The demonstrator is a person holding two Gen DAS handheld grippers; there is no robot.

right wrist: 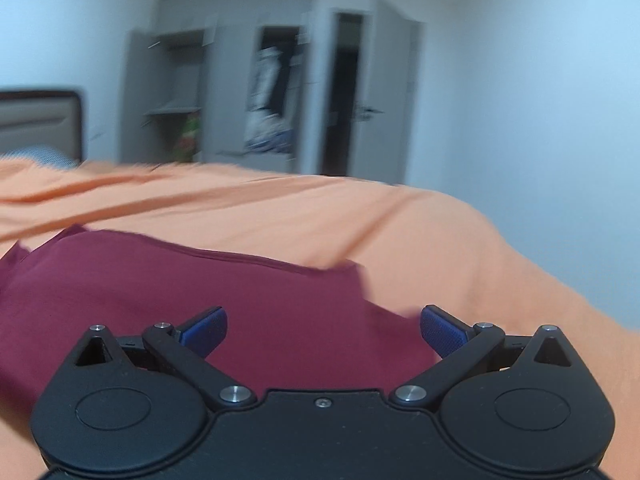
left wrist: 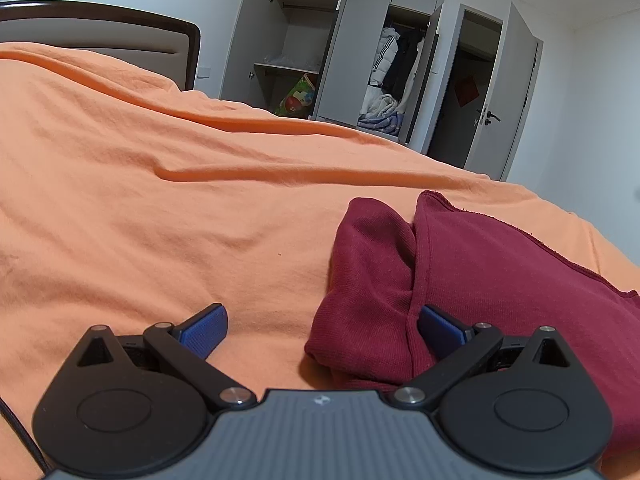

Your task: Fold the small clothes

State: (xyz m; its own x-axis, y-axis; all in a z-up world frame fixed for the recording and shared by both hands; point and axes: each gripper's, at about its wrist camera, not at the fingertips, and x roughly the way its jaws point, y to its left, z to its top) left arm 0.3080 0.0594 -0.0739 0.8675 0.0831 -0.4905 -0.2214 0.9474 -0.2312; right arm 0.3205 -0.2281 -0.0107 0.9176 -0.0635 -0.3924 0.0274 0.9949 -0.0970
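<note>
A dark red garment (left wrist: 460, 280) lies folded on the orange bedsheet (left wrist: 160, 200), at the right of the left wrist view. My left gripper (left wrist: 322, 330) is open at the garment's left edge; its right blue pad (left wrist: 440, 330) rests against a fold, its left pad (left wrist: 204, 330) is over bare sheet. In the blurred right wrist view the same red garment (right wrist: 180, 300) spreads flat under and ahead of my right gripper (right wrist: 324, 330), which is open with nothing between its fingers. The garment's right corner (right wrist: 352, 276) ends on the orange sheet (right wrist: 440, 240).
A padded headboard (left wrist: 100, 36) stands at the far left of the bed. Beyond the bed, a grey wardrobe (left wrist: 348, 60) has its doors open, with hanging clothes inside. A room door (left wrist: 504, 92) stands ajar at the right.
</note>
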